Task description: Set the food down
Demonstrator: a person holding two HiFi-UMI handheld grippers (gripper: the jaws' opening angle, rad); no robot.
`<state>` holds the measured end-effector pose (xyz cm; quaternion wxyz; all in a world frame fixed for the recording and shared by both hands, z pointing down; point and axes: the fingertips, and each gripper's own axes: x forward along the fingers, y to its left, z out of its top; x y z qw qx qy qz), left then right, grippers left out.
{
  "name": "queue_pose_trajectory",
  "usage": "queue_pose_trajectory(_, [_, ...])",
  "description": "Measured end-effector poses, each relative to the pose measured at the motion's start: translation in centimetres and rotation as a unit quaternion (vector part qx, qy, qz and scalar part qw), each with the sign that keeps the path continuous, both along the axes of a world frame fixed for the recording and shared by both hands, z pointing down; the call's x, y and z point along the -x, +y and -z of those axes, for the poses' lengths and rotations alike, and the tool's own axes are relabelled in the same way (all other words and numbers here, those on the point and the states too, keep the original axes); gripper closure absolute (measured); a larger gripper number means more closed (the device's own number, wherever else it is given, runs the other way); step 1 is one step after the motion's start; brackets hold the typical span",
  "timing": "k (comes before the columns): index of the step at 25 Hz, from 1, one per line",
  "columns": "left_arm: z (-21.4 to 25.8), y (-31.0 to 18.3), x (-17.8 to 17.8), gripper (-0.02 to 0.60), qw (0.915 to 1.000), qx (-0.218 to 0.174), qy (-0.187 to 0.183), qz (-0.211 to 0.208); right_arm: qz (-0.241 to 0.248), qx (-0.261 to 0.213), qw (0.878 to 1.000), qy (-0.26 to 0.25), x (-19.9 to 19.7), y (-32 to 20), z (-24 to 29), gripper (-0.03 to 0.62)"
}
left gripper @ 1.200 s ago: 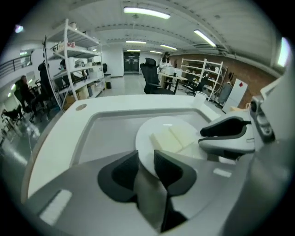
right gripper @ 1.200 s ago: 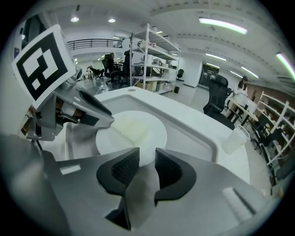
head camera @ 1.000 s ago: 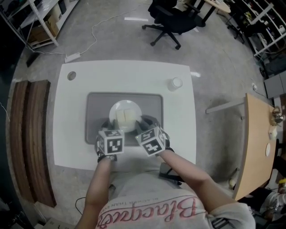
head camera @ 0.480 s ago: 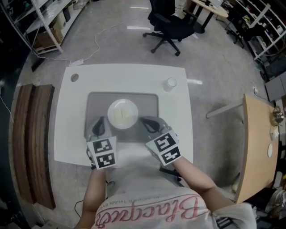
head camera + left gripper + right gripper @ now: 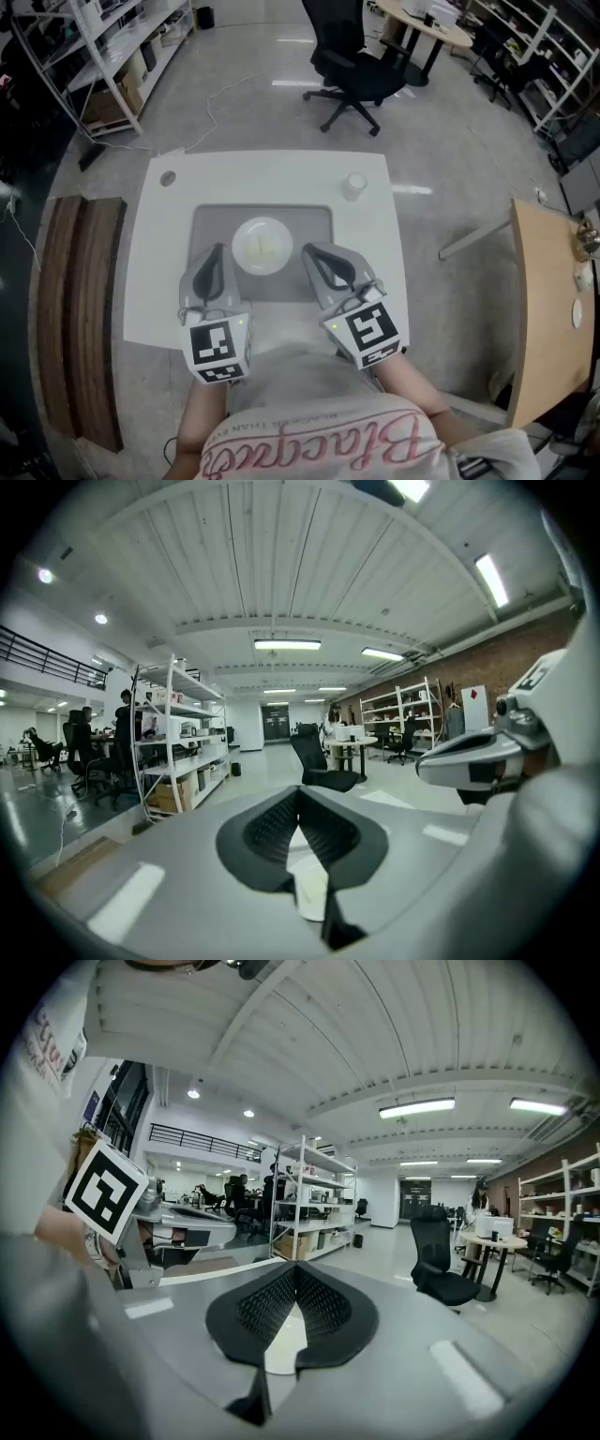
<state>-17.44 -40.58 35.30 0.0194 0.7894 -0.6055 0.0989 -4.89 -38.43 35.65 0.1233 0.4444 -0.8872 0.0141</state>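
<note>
A white plate [image 5: 261,246] with a pale piece of food [image 5: 264,245] on it rests on the grey tray [image 5: 314,221] in the middle of the white table [image 5: 150,281]. My left gripper [image 5: 216,251] is just left of the plate, shut and empty. My right gripper [image 5: 313,250] is just right of it, also shut and empty. Neither touches the plate. In the left gripper view the jaws [image 5: 298,795] meet, with the plate [image 5: 309,888] showing below them. The right gripper view shows closed jaws [image 5: 296,1271] over the plate [image 5: 281,1342].
A white cup [image 5: 354,185] stands at the table's far right, a small round disc [image 5: 168,178] at its far left. A black office chair [image 5: 361,61] is beyond the table. A wooden bench [image 5: 75,309] lies on the left, a wooden tabletop [image 5: 548,300] on the right, shelving [image 5: 103,56] behind.
Both grippers have drawn back from the plate's near rim toward the person, spread apart to either side and closed. The plate stays on the tray.
</note>
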Motion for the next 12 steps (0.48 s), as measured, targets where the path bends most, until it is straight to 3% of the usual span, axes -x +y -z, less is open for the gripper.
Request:
queue_pose_trajectory(7, [1.8,1.6,-0.6,0.580,0.9990,-0.035,0.025,-0.011,0.016,-0.030,0.999,0.007,0.5,1.5,1.3,0.592])
queue_pose_trajectory(12, [3.1,2.7,0.0,0.581,0.9961,-0.066,0.058,0.003,0.018,-0.039,0.999,0.000,0.3,2.4,2.1,0.592])
